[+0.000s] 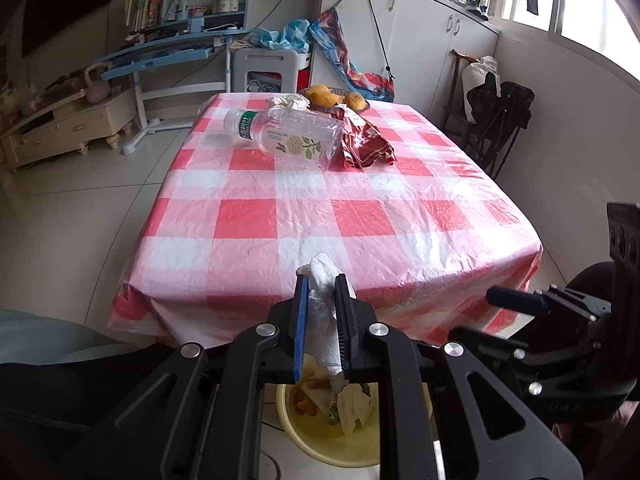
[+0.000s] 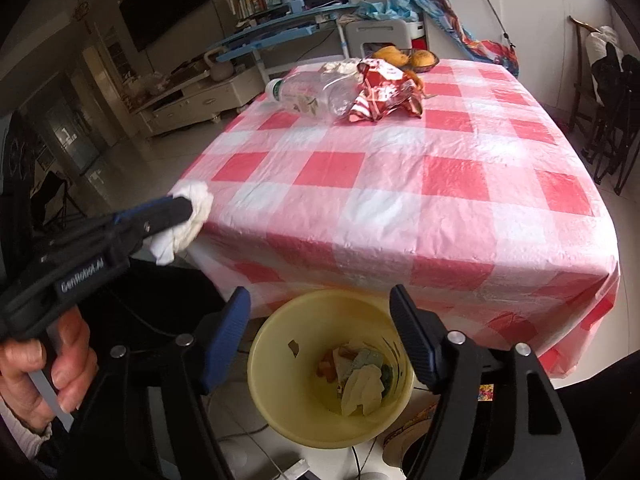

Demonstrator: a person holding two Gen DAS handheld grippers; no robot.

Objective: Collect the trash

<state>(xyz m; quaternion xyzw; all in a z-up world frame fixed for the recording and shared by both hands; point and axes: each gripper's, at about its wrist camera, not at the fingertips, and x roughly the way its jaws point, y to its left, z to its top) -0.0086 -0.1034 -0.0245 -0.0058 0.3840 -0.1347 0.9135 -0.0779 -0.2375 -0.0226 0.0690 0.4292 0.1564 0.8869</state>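
The left tongs point(image 1: 322, 320) clamp a crumpled white tissue point(image 1: 326, 312) just off the near edge of the checkered desk point(image 1: 320, 208), above the yellow bin point(image 2: 280, 400) on the floor. The right tongs point(image 2: 320, 340) hang wide apart and hold nothing, straddling the bin's mouth. At the desk's far end lie a plastic bottle point(image 1: 280, 134) and, touching it, a red wrapper point(image 1: 364, 144).
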